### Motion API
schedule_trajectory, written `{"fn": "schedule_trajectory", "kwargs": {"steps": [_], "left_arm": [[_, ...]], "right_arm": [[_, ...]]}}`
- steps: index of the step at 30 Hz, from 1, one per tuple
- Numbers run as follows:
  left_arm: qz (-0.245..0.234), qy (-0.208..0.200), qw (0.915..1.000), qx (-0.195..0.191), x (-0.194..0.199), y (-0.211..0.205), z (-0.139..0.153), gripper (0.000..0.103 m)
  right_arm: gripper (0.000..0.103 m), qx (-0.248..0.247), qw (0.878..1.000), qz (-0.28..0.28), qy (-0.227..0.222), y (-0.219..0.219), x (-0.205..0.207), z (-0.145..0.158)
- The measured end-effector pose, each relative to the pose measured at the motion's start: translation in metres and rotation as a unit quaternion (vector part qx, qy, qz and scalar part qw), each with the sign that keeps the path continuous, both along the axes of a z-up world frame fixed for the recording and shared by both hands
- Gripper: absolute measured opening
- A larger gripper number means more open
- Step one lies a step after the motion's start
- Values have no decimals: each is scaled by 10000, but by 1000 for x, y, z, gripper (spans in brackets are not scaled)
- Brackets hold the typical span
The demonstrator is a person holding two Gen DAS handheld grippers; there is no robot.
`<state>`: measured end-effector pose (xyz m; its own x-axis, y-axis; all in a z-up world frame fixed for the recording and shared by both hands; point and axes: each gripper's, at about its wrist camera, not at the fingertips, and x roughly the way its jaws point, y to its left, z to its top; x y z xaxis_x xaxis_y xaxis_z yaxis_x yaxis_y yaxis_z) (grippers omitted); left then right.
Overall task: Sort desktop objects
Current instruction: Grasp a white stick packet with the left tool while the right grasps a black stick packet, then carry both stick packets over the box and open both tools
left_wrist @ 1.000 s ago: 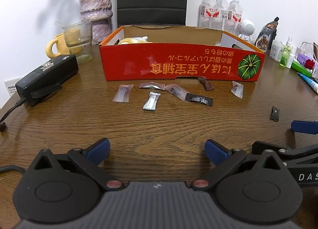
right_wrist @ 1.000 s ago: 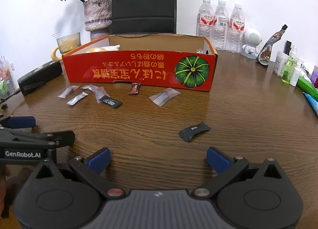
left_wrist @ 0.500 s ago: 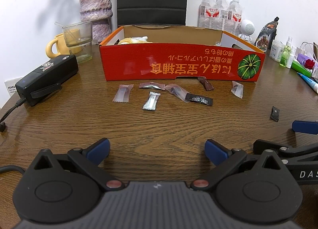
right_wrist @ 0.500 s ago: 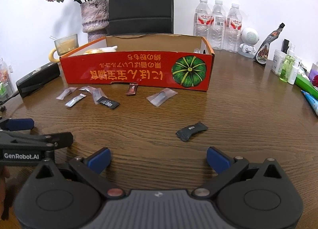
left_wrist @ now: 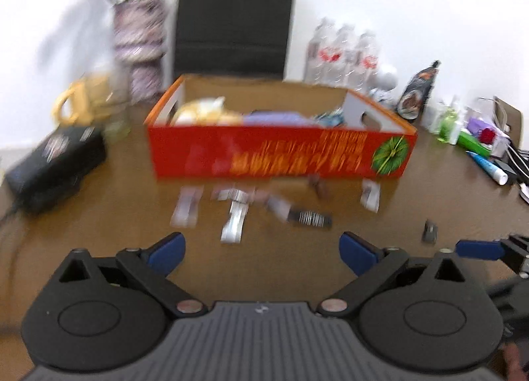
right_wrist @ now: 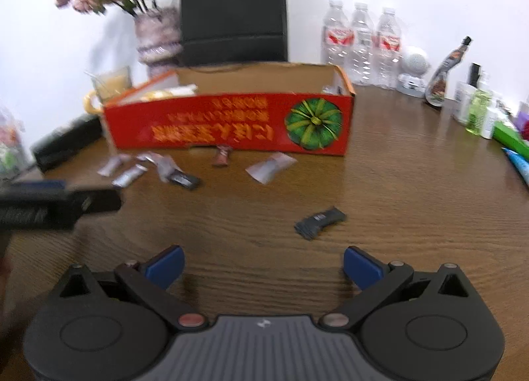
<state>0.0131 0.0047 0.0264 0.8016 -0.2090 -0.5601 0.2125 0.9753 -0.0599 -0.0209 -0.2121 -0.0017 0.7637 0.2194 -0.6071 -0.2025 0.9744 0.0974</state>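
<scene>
You are holding the left gripper (left_wrist: 261,250) above the wooden table (right_wrist: 413,189), its blue pads spread wide with only bare wood between them; the jaws have just been closing a little. The left wrist view is smearing with blur, so fine detail there is not readable.

You are holding the right gripper (right_wrist: 263,265) low over the table too, jaws spread wide and gripping nothing. A dark sachet (right_wrist: 319,218) is lying on the wood just ahead of it, slightly toward its right finger, apart from the pads.

The red cardboard box (left_wrist: 281,153) is standing at mid-table, open side up, with pale packets and something purple showing inside. In front of its near wall a scatter of small wrappers is lying flat: a clear pinkish wrapper (left_wrist: 186,207), a silver sachet (left_wrist: 234,222), a black coffee-candy packet (left_wrist: 309,217), a brown candy (right_wrist: 222,155) right against the box, and a clear packet (right_wrist: 271,168) near the green pumpkin print.

A black stapler (left_wrist: 56,166) is sitting left of the box. Three water bottles (right_wrist: 362,47) are standing behind it.
</scene>
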Motion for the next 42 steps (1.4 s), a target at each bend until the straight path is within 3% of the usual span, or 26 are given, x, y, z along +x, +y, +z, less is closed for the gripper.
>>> {"fn": "schedule_trajectory", "kwargs": {"steps": [3, 6, 7, 11, 17, 19, 23, 24, 27, 32, 35, 39, 42], "left_arm": [[-206, -32, 9996, 163, 29, -2, 1, 76], [-246, 173, 9995, 119, 50, 0, -4, 62], [-301, 225, 9993, 88, 53, 1, -6, 61], [-421, 438, 9981, 95, 61, 2, -15, 53], [-249, 558, 9981, 119, 65, 8, -20, 51], [-256, 564, 9980, 153, 65, 8, -20, 49], [-254, 557, 9977, 302, 62, 7, -20, 44], [-223, 556, 9975, 365, 62, 5, -20, 38], [-168, 674, 9972, 278, 60, 8, -17, 13], [-89, 837, 9965, 10, 50, 9, -14, 11], [-93, 737, 9967, -340, 35, 11, -2, 11], [-102, 359, 9963, -769, 22, 15, 36, 11], [-148, 284, 9926, -1173, 46, 12, 68, 11]], "right_arm": [[88, 68, 9985, 534, -139, 4, 10, 16], [81, -525, 9905, 1213, -391, 23, 30, 30], [78, -608, 9868, 1442, -426, 29, 38, 32], [44, -650, 9733, 2197, -154, 48, 77, 29], [29, -857, 9605, 2646, 55, 65, 106, 18], [28, -902, 9576, 2735, 127, 69, 110, 15], [21, -856, 9570, 2760, 240, 69, 110, 12], [14, -778, 9581, 2740, 291, 67, 110, 12], [12, -689, 9619, 2622, 358, 64, 104, 11], [12, -760, 9689, 2304, 486, 60, 87, 14], [12, -693, 9756, 2035, 454, 51, 75, 23], [12, -435, 9854, 1644, 70, 27, 66, 55], [12, -239, 9914, 1257, -273, 8, 73, 87]]}}
